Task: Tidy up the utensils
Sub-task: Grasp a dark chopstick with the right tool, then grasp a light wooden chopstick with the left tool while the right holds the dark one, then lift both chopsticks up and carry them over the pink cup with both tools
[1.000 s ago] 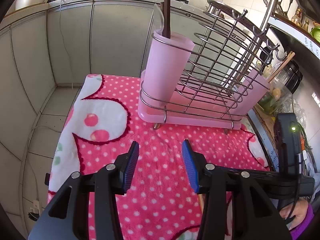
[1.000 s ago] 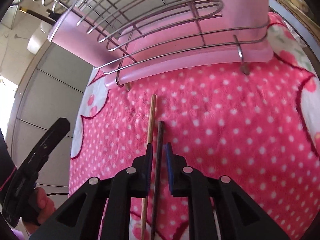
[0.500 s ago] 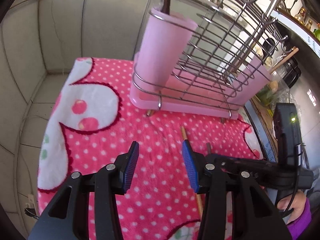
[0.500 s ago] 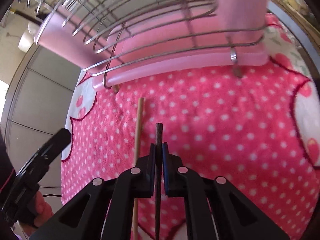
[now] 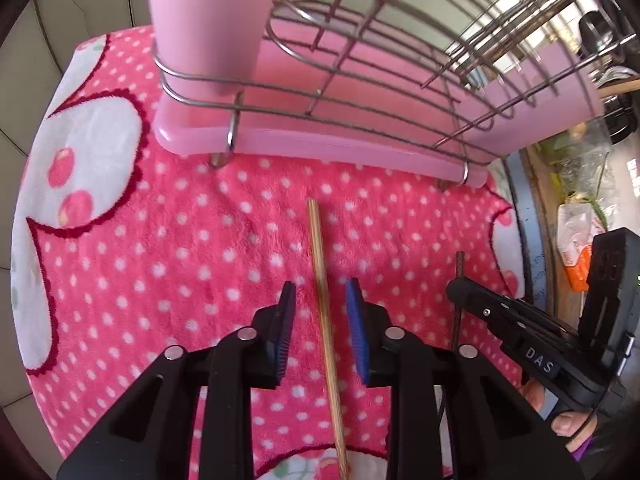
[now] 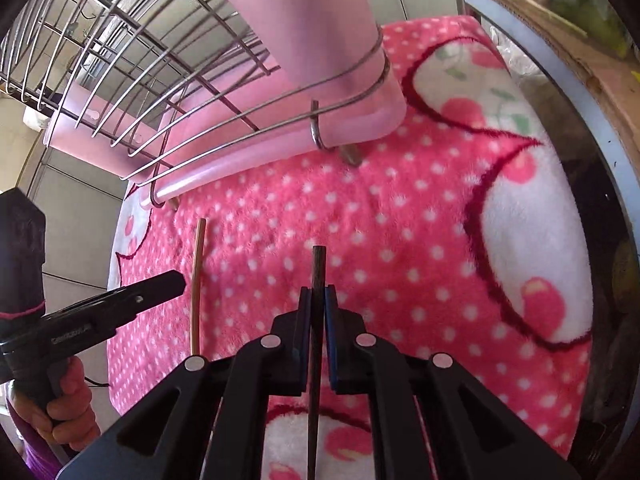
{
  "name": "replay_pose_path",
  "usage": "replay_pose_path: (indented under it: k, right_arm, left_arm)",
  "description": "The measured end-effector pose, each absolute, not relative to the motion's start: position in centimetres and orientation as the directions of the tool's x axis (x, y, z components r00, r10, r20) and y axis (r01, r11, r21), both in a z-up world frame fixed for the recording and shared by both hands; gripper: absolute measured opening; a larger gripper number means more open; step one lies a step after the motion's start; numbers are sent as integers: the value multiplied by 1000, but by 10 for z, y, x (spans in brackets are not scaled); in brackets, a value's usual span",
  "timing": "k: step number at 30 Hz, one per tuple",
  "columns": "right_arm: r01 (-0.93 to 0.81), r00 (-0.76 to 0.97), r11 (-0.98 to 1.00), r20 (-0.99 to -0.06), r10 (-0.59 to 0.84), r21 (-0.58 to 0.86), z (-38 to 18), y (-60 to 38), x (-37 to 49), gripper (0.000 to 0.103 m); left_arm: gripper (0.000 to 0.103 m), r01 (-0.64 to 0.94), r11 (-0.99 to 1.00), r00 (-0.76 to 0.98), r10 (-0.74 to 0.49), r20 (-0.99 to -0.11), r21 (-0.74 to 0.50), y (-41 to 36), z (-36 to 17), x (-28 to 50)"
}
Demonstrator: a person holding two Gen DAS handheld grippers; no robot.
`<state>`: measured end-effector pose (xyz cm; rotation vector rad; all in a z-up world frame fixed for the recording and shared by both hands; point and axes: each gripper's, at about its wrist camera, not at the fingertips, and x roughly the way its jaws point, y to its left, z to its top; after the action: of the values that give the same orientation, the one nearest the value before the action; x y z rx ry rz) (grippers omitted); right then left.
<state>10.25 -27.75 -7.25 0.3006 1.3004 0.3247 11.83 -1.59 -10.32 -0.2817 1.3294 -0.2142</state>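
Left tongs [image 5: 320, 312] now straddle light chopstick [image 5: 322, 288], pointing rackward.

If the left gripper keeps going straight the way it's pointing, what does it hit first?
Probably the pink drip tray under the wire rack, past the light chopstick between the left gripper's open jaws. Depth is uncertain.
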Motion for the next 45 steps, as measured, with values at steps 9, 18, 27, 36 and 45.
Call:
replay_pose_path:
  k: [9, 18, 27, 36, 45]
  right_arm:
    - [-81, 184, 909, -890, 418, 410, -84, -274, 104, 8]
    - [-94, 148, 914, -902, 405, 395, -88, -266, 115, 7]
    - [-117, 294, 887, -837, 461, 447, -66, -265, 95, 6]
    - [-210, 563, 887, -691, 453, 410, 23, -275, 66, 6]
    - [-269, 789, 906, -464, 402, 327, 136, -291, 60, 6]
  left_arm:
    - [16, -7, 967, 146, -251, -957, -255, -38, -123, 134]
    - [7, 32, 973, 130, -232, -964, -229, -47, -128, 154]
    - [7, 86, 947, 299, -320, -899, -309, -36, -93, 131]
    - [5, 136, 939, 592, -333, -734, -316, -1, -4, 91]
    - [5, 142, 936, 793, -302, -529, -321, 37, 87, 65]
